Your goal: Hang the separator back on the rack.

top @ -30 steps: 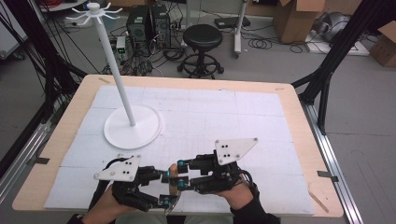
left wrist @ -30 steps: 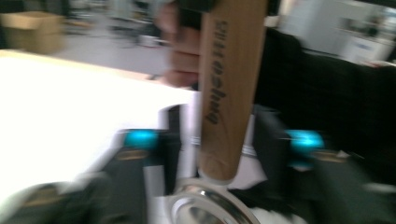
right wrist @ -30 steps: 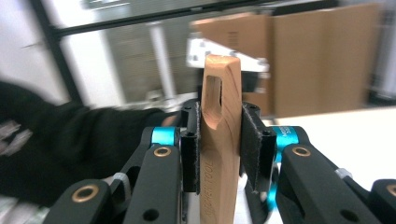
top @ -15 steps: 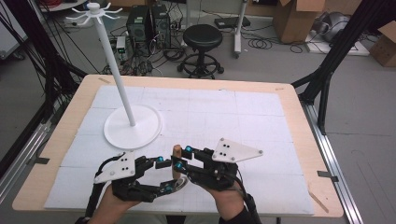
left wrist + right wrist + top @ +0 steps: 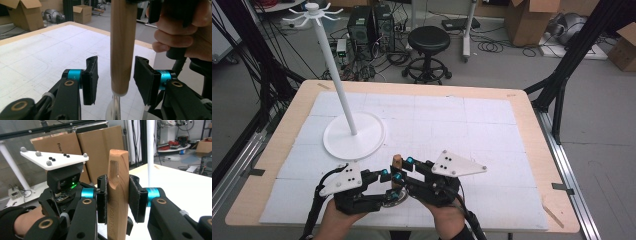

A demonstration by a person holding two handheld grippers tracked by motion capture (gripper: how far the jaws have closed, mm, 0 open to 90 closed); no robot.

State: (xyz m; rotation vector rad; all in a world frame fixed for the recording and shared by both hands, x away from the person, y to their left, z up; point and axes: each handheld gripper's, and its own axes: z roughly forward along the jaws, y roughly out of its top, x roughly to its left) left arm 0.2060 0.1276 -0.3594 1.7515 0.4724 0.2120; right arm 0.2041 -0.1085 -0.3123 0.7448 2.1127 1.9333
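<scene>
**Wooden handle held upright between two grippers**

High view: the left gripper point(image 5: 388, 181) and right gripper point(image 5: 404, 170) met at the table's point(image 5: 532, 150) near edge, a wooden handle point(image 5: 397, 161) rising between them, near the white stand point(image 5: 354, 135).

Left gripper view: its jaws had just been closing but stood apart, flanking the handle point(image 5: 122, 50) without touching.

Right gripper view: its jaws were clamped on the handle point(image 5: 118, 195).

One high view down over the table point(image 5: 522, 150), two close jaw-level views toward one shared wooden handle point(image 5: 123, 47).
</scene>
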